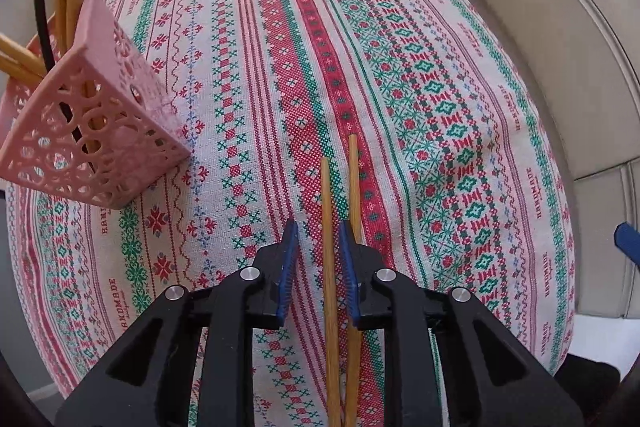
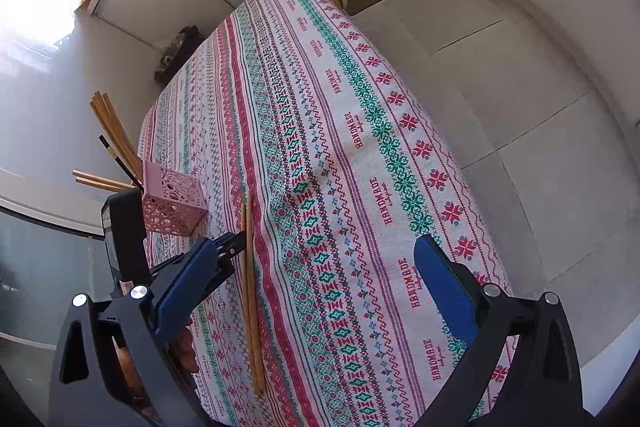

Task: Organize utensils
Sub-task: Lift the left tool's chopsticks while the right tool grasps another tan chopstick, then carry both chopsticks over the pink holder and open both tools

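Two wooden chopsticks lie side by side on the patterned tablecloth; they also show in the right wrist view. My left gripper is open around them, one chopstick between its blue pads, the other at the right pad. A pink perforated holder with several chopsticks stands to the left, also in the right wrist view. My right gripper is wide open and empty above the cloth, to the right of the chopsticks. The left gripper shows in the right wrist view.
The table stands on a pale tiled floor, its edges near on the right and front. A dark object sits at the table's far left corner. The right gripper's blue finger shows at the right edge of the left wrist view.
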Demonstrator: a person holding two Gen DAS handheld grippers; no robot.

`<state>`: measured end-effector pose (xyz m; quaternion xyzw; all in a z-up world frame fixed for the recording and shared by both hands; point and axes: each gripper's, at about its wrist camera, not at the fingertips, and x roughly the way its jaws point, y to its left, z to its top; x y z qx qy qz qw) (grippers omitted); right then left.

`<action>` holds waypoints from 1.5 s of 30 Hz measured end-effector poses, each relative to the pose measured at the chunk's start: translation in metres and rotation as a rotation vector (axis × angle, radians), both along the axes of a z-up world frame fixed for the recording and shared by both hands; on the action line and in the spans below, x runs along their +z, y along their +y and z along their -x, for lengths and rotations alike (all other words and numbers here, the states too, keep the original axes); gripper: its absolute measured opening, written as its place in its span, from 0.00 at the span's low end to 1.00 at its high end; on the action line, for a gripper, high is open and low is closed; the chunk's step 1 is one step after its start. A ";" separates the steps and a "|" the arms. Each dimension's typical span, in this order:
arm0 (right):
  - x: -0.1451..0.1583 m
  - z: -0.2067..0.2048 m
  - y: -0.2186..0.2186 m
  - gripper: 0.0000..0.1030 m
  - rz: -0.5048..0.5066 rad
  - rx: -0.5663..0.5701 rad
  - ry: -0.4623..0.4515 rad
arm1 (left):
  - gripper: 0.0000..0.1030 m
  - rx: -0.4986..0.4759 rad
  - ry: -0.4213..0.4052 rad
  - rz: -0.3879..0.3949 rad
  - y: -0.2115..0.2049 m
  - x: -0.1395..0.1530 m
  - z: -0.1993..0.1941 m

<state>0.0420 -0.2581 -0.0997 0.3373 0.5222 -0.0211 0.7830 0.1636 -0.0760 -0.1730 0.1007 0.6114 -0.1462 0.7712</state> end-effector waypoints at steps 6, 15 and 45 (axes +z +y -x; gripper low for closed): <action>-0.001 -0.015 0.013 0.93 0.022 -0.003 0.014 | 0.05 0.024 0.006 0.053 0.004 -0.003 -0.006; -0.022 -0.066 0.106 0.80 0.217 0.152 0.097 | 0.04 0.073 -0.168 0.122 0.076 0.038 0.060; -0.003 -0.033 0.115 0.06 0.228 0.130 -0.094 | 0.04 0.152 -0.601 0.270 0.173 0.159 0.134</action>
